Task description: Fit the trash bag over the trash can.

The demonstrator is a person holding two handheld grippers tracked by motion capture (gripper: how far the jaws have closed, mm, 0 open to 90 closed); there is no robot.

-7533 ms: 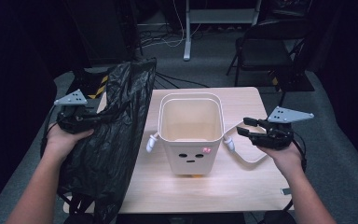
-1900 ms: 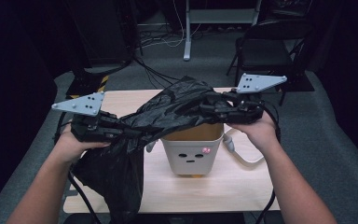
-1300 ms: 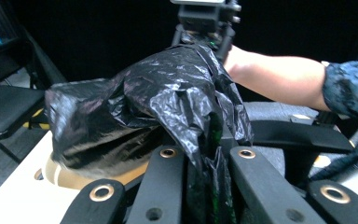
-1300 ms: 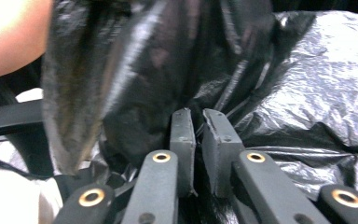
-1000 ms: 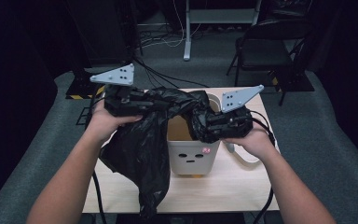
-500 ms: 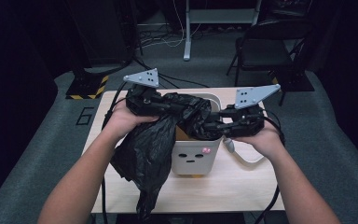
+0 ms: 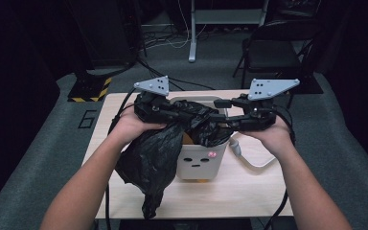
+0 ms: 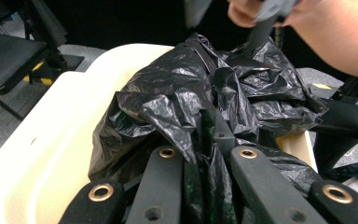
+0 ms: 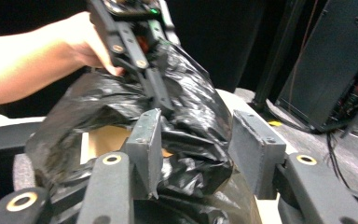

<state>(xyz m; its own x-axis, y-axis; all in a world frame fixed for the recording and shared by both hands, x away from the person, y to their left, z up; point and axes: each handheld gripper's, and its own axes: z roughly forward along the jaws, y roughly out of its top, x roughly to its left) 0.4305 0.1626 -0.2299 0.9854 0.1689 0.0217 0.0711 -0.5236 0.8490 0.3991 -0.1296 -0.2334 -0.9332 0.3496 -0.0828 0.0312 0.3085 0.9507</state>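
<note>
Black bag [image 7: 165, 143] is bunching over the cream bin [image 7: 199, 160] — left gripper [image 8: 204, 154] pinching a fold, right gripper [image 9: 193, 140] just opening around loose plastic — above the wooden table [image 7: 249, 191] in a dark room.

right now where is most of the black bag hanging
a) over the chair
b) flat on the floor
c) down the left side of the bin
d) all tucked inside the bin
c: in the high view the black bag drapes from the bin top down its left side, with the left gripper clamped on it.
</note>
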